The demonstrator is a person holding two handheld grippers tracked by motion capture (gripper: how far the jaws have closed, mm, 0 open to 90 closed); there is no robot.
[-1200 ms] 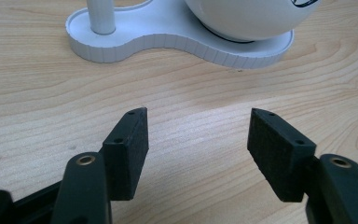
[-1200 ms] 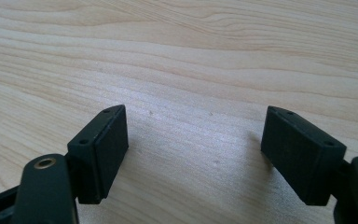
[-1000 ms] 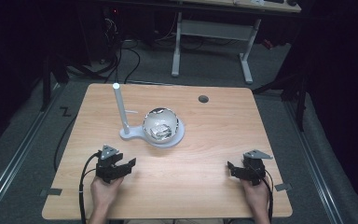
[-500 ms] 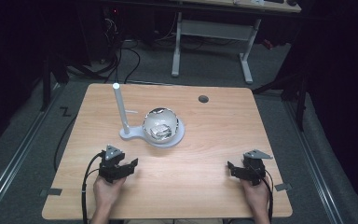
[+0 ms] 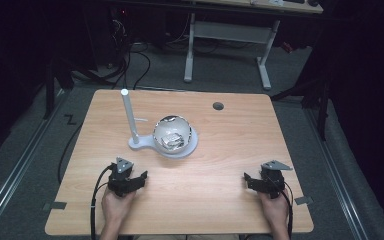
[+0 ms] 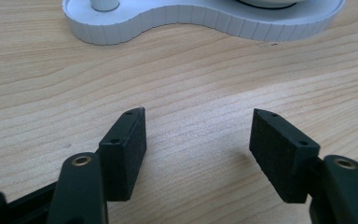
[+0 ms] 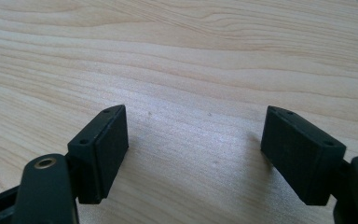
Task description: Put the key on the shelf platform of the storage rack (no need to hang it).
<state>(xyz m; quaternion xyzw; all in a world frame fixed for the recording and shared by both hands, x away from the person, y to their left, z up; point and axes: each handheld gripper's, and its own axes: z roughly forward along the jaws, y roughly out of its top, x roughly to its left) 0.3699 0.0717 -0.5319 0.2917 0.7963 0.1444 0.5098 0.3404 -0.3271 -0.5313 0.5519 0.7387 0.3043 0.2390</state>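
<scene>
Both jaws spread wide and empty, left gripper (image 5: 141,178) should advance steadily toward the white stand (image 5: 145,145) at one o'clock; right gripper (image 5: 247,180) rests.

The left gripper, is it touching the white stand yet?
Apart. In the left gripper view, bare wood lies between the open left gripper and the white stand; the high view shows the same gap.
</scene>
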